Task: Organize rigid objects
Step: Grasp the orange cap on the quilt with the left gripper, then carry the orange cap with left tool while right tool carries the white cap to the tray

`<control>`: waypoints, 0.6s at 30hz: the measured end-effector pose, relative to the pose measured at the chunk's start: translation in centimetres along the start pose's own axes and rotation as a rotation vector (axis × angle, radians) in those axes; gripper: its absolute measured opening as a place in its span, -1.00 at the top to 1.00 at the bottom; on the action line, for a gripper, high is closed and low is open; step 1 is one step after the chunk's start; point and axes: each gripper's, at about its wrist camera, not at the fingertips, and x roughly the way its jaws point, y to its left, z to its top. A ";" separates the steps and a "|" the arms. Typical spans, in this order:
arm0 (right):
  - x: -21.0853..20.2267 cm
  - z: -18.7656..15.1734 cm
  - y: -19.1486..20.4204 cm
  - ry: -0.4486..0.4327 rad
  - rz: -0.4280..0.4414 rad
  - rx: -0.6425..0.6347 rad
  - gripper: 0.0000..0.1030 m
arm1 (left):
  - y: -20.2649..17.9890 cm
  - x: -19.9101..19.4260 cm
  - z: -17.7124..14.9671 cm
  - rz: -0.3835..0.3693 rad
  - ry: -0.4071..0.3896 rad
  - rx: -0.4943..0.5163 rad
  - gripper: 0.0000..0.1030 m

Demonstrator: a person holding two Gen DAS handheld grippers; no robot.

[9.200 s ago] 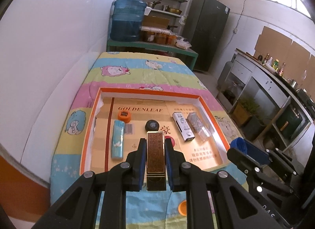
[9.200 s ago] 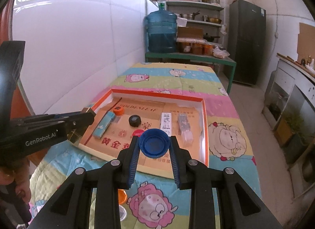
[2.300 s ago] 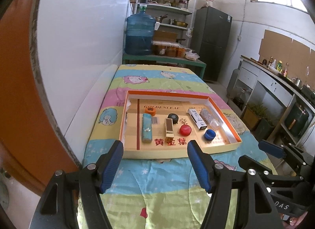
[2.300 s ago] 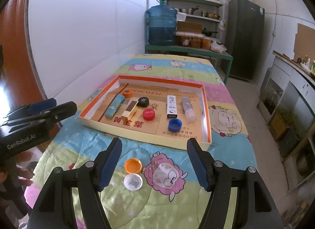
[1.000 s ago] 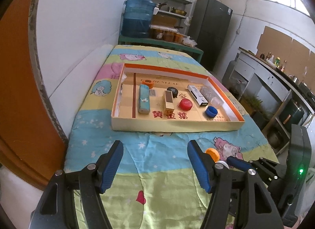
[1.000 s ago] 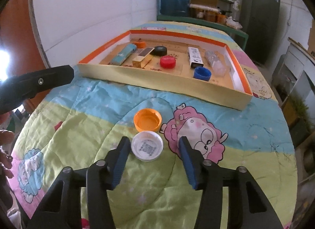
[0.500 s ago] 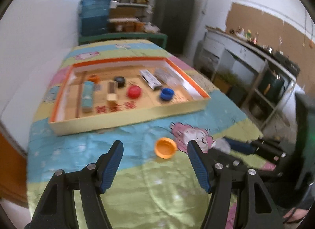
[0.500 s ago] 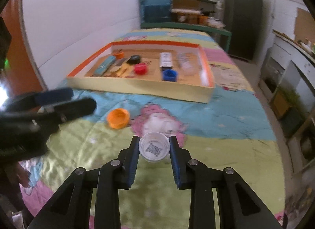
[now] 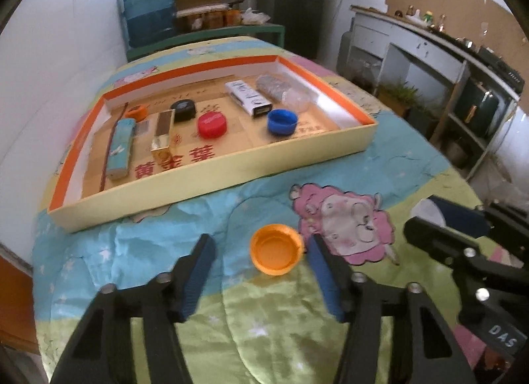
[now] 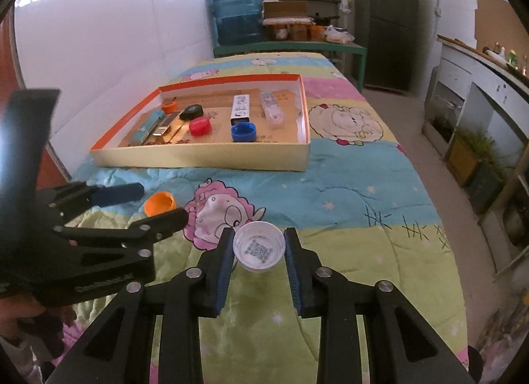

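Right gripper [image 10: 259,249] now clamps the white cap [image 10: 259,246], lifted off the quilt [image 10: 347,205], near side of the box [image 10: 205,156]; a second ago we only straddled it. Left gripper [image 9: 261,260] has come down around the orange cap [image 9: 276,249], jaws closing, right pad near its rim, not yet pinching. Both last loose caps are nearly ours; the box comes next, we judge.
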 end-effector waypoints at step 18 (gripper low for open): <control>1.0 1.2 1.0 0.002 0.028 -0.022 0.41 | 2.6 -1.6 0.2 -0.008 -0.035 -0.098 0.41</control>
